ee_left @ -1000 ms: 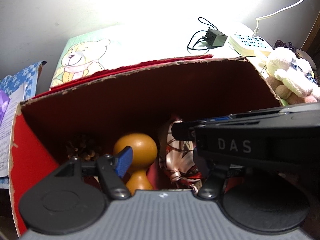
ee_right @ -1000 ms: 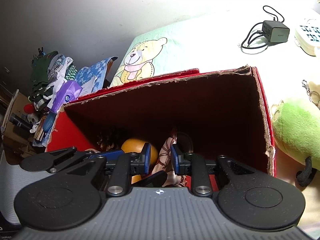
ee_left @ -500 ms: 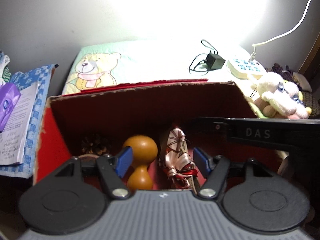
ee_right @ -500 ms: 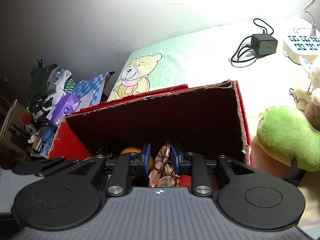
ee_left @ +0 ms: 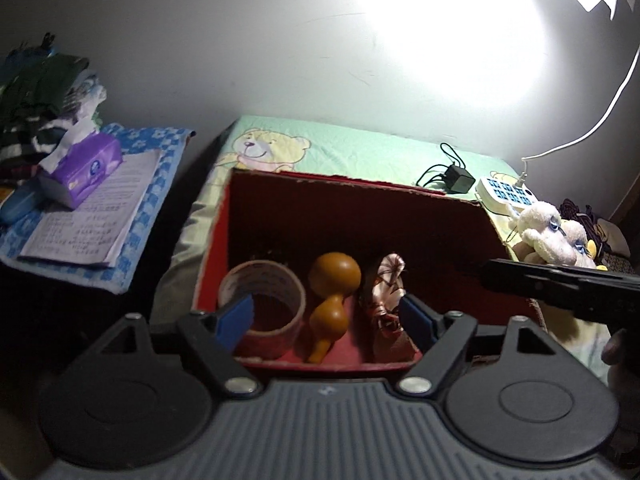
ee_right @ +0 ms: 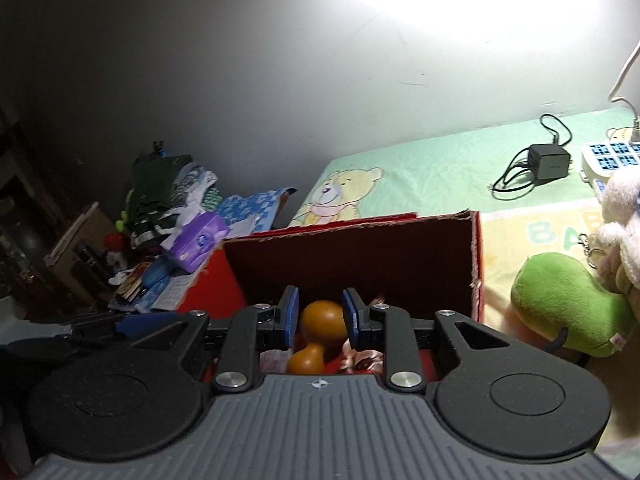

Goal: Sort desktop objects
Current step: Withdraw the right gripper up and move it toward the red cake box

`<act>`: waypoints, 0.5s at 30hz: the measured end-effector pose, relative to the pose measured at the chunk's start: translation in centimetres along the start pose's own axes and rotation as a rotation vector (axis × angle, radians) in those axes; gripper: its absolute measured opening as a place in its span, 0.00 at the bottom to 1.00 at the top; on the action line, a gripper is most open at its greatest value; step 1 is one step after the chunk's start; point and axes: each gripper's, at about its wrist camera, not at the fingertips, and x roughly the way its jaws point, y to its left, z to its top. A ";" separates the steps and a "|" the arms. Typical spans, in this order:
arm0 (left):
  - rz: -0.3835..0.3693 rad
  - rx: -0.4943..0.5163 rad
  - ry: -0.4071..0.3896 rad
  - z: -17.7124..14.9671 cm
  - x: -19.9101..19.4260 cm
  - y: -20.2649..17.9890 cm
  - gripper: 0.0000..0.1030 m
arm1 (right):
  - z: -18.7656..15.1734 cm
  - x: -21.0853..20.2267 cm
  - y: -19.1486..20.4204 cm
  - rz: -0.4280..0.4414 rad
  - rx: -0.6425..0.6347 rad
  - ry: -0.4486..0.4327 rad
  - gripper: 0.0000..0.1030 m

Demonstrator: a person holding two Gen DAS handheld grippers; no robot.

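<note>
Letters "BA" legible on the desk mat (ee_right: 556,236) in the right wrist view only. Inside the red box (ee_left: 280,208): tape roll (ee_left: 262,304), orange gourd (ee_left: 334,296), ribboned pouch (ee_left: 386,300) side by side. Left tongs (ee_left: 332,318) spread wide, empty; right tongs (ee_right: 319,320) parted, gripping nothing, above the gourd.

A home bedroom — teddy-bear sheet (ee_left: 360,156), plush toys (ee_left: 548,232), piled clothes (ee_left: 40,92).
</note>
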 end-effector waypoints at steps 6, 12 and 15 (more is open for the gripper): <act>0.067 -0.068 0.013 -2.6 -2.1 2.3 0.79 | -1.4 -1.4 2.4 0.208 -0.079 0.067 0.26; 0.116 -0.102 0.117 -6.1 -0.9 3.2 0.79 | -3.6 0.3 3.1 0.333 -0.050 0.229 0.30; 0.113 -0.117 0.177 -7.8 -0.1 3.4 0.79 | -5.0 1.4 3.1 0.321 -0.033 0.288 0.31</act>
